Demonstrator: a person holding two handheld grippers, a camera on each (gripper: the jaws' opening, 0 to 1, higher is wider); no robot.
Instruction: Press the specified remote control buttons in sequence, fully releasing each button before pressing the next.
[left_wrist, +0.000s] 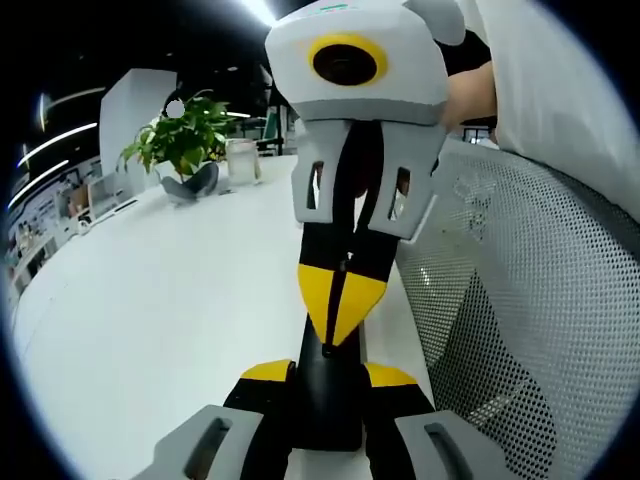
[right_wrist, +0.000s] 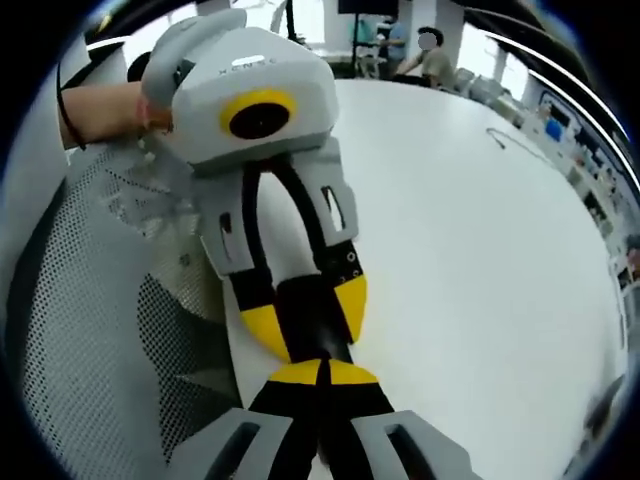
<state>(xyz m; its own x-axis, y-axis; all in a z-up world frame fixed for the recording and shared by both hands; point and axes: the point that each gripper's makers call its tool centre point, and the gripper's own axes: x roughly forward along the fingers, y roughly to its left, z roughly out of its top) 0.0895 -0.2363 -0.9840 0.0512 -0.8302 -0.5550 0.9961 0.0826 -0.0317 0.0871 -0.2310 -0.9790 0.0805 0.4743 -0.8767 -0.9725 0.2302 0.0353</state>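
A slim black remote control (left_wrist: 326, 395) is clamped lengthwise between the yellow tips of my left gripper (left_wrist: 328, 373), which is shut on it just above the white table (left_wrist: 160, 300). My right gripper (left_wrist: 340, 303) comes in from the opposite side with its yellow tips closed together, pointing down at the remote's top face; whether it touches a button I cannot tell. In the right gripper view, my right gripper (right_wrist: 320, 373) has its joined tips at the end of the remote (right_wrist: 312, 312), which the left gripper (right_wrist: 306, 318) holds. The buttons are hidden.
A potted green plant (left_wrist: 182, 140) and a glass jar (left_wrist: 243, 160) stand at the table's far edge. A grey mesh chair back (left_wrist: 520, 290) rises beside the table, also seen as mesh (right_wrist: 90, 300). A thin cable (right_wrist: 515, 140) lies far off. People sit in the background (right_wrist: 432, 58).
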